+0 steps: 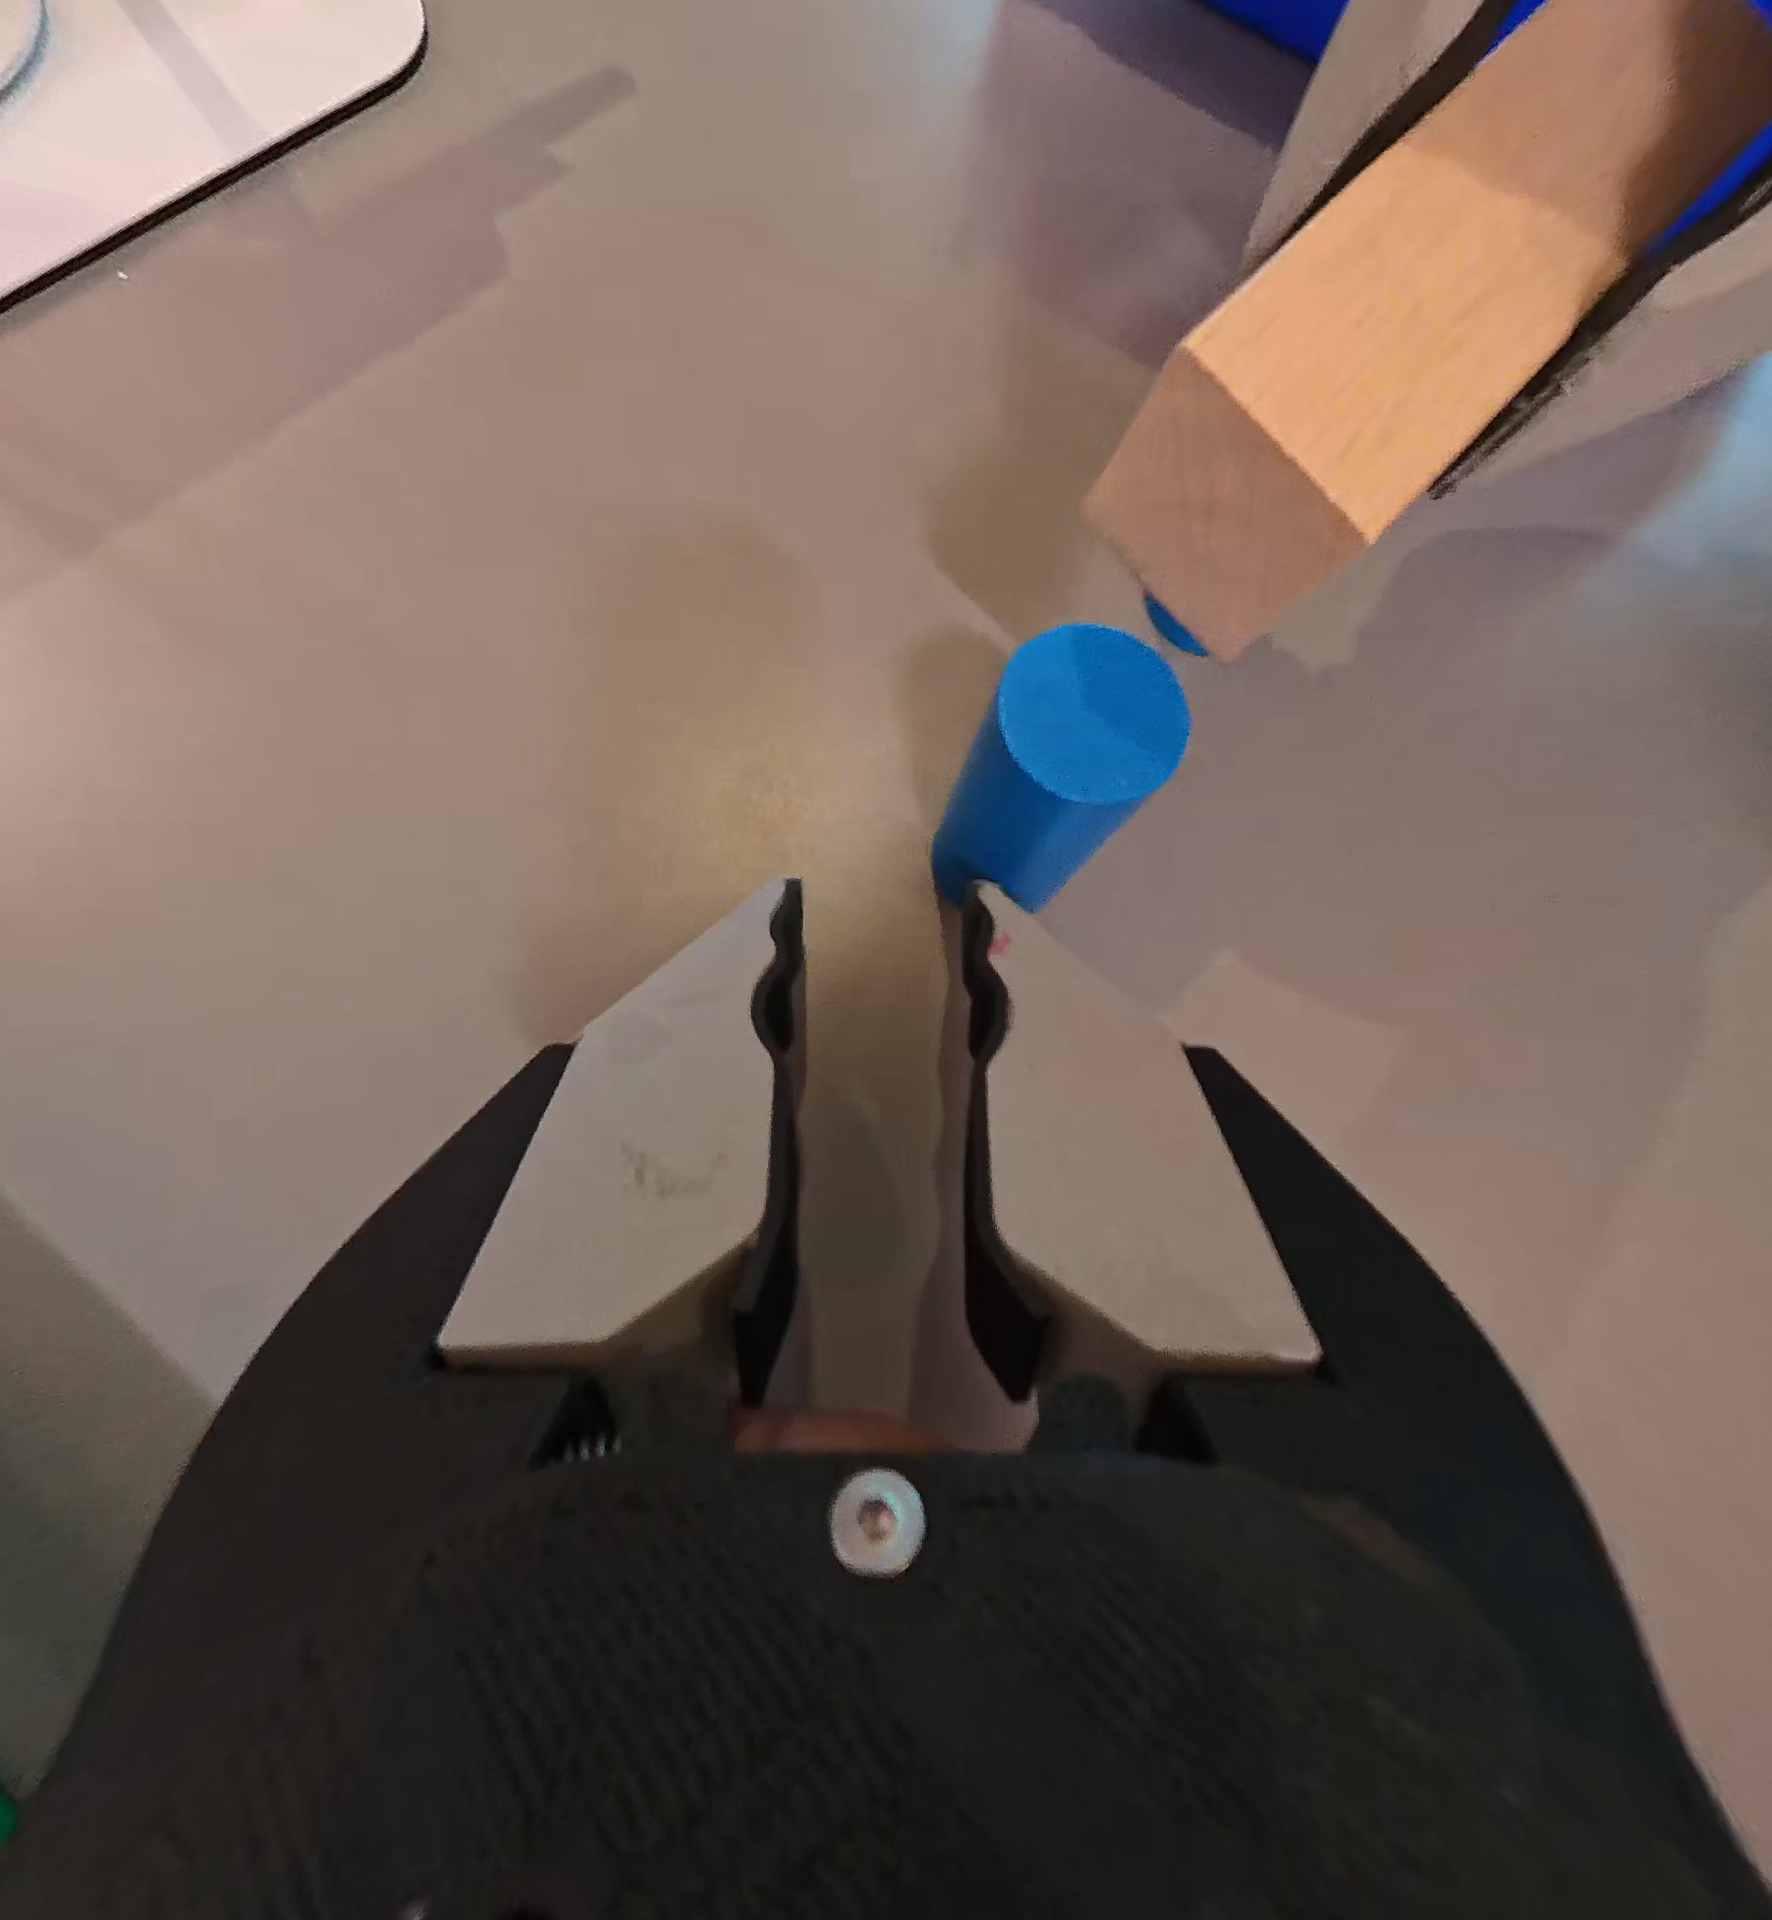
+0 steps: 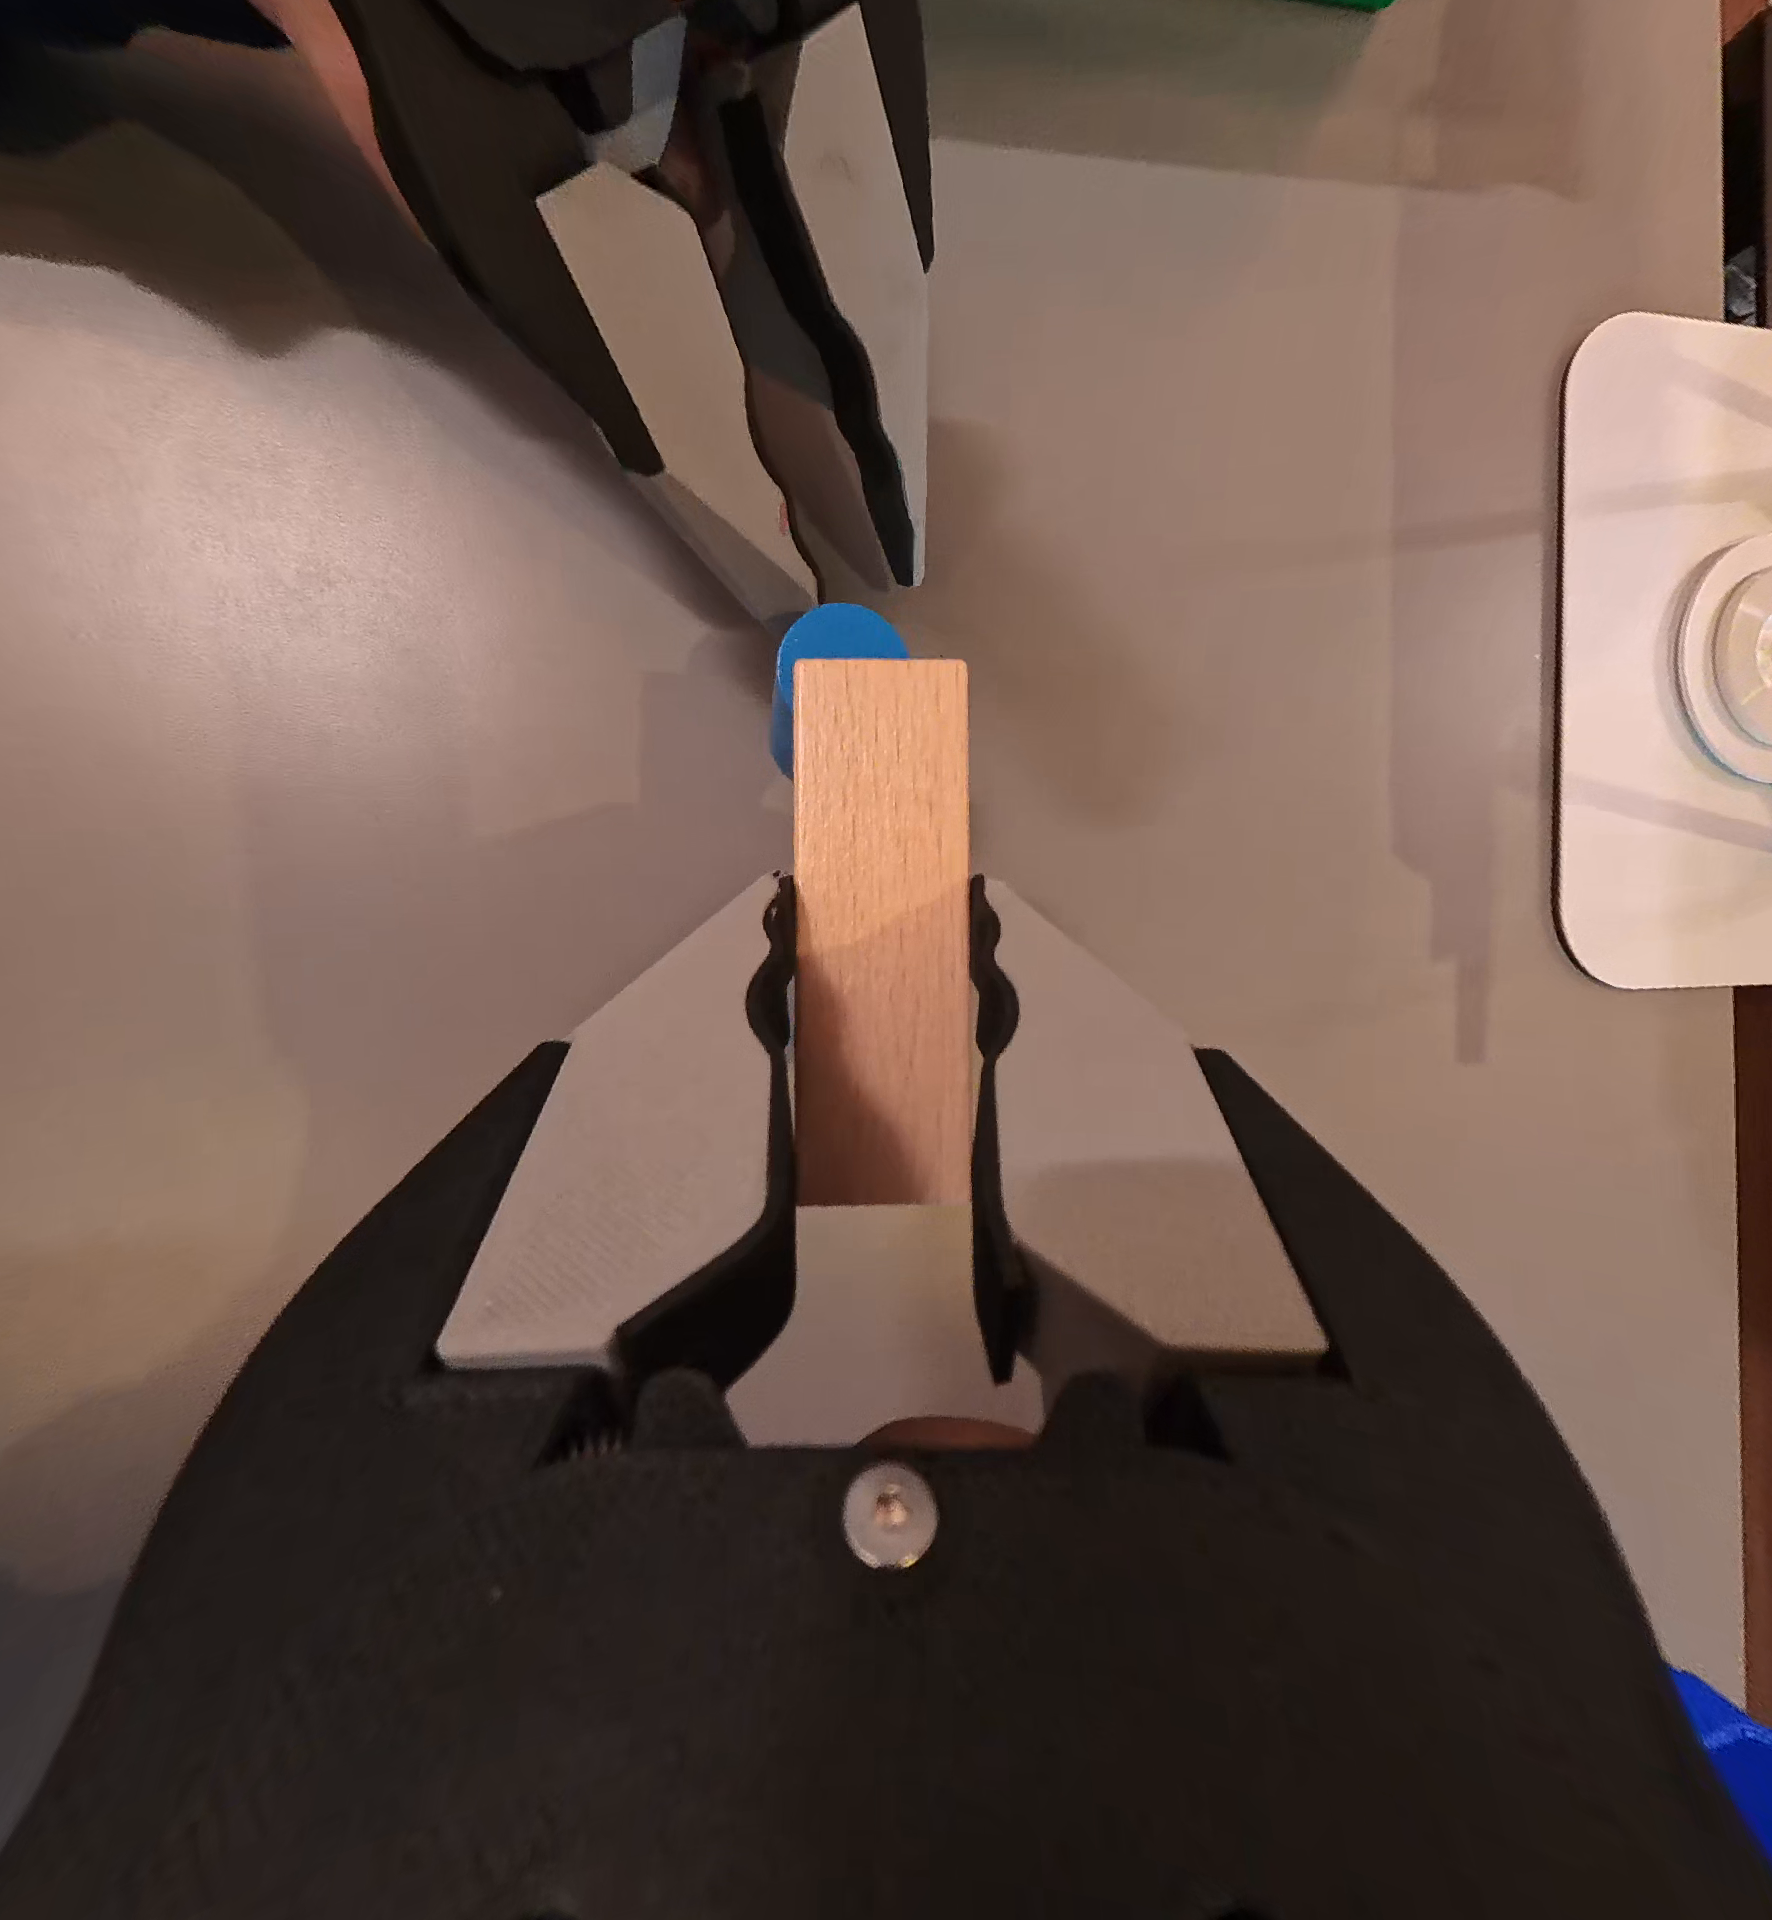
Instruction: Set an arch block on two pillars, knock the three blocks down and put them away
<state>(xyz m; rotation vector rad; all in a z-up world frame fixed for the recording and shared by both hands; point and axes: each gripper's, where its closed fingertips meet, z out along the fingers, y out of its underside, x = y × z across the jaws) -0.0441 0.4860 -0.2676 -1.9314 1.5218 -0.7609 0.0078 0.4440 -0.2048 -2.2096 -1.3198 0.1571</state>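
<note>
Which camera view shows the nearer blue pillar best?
The left wrist view: the blue pillar shows its round top and side unobstructed. In the right wrist view the wooden block hides most of it.

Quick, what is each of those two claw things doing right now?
Left gripper: fingers apart, holding nothing, next to the blue pillar.
Right gripper: fingers closed on the wooden block, above the pillars.

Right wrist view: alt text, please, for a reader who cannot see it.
The right gripper holds a plain wooden block between its fingers, above a blue cylinder pillar on the grey table. The left gripper reaches in from above.
</note>
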